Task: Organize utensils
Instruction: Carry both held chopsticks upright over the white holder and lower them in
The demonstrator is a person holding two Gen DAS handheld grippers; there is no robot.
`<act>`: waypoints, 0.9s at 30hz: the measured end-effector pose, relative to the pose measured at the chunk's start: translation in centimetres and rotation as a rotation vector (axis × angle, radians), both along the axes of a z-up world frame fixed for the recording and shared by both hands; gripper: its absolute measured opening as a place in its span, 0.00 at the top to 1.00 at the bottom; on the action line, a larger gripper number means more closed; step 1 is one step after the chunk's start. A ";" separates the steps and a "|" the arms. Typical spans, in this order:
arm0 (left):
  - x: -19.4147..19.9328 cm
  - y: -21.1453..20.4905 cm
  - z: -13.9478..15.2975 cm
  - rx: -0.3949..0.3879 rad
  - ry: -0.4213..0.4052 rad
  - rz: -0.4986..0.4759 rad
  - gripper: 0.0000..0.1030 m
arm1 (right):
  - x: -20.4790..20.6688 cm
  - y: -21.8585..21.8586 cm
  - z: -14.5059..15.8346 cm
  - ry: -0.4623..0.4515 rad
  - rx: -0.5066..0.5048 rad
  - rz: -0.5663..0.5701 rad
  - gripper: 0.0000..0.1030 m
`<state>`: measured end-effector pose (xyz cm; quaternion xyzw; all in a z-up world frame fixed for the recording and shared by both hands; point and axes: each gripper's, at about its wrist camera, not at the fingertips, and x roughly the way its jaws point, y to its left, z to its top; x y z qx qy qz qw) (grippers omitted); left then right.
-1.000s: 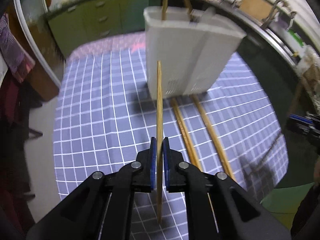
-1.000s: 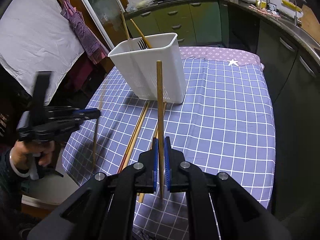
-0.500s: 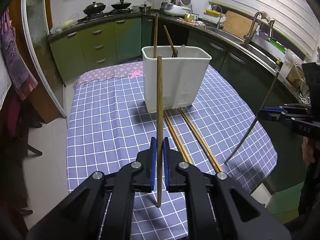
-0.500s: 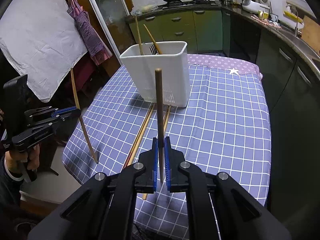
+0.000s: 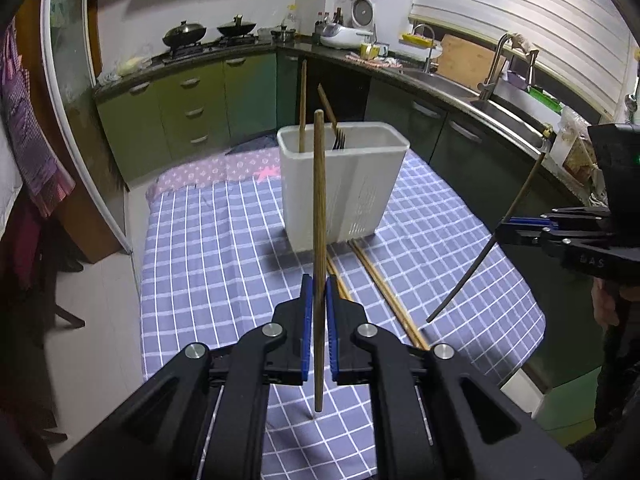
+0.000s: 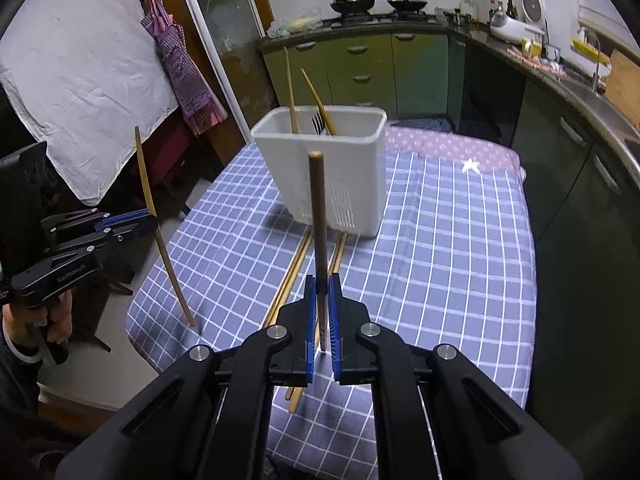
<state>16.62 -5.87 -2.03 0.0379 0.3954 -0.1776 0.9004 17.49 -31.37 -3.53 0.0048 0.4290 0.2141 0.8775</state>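
We hold two round wooden chopsticks: left gripper [image 5: 319, 312] clamps one chopstick [image 5: 318, 216], right gripper [image 6: 322, 312] another [image 6: 318, 216]. Ribbed white plastic holder [image 5: 344, 188] stands at 12 o'clock.

Both claws [image 5: 318, 308] [image 6: 322, 312] clamped, raised

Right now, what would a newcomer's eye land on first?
Each hand-held gripper pinches one upright chopstick: the left hand-held gripper a light one, the right hand-held gripper a darker one. Behind them, mid-table, stands the white utensil holder with two chopsticks and a fork; more chopsticks lie on the checked cloth.
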 end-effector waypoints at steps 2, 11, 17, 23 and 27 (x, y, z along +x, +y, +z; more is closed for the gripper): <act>0.5 -0.1 1.2 -0.015 -0.009 -0.004 0.94 | 0.1 0.2 1.1 -0.022 -0.001 0.005 0.93; 3.9 -1.6 10.6 -0.095 -0.249 0.003 0.93 | 1.3 -0.2 8.6 -0.175 0.028 -0.029 0.93; 6.0 -2.9 13.4 -0.098 -0.451 0.053 0.93 | 3.6 -0.8 13.9 -0.291 0.091 -0.067 0.93; 9.6 -4.3 10.8 -0.068 -0.476 0.099 0.93 | 8.5 0.5 14.9 -0.324 0.077 -0.126 0.93; 11.3 -4.6 7.6 -0.068 -0.391 0.096 0.93 | 12.1 1.3 12.1 -0.262 0.067 -0.142 0.93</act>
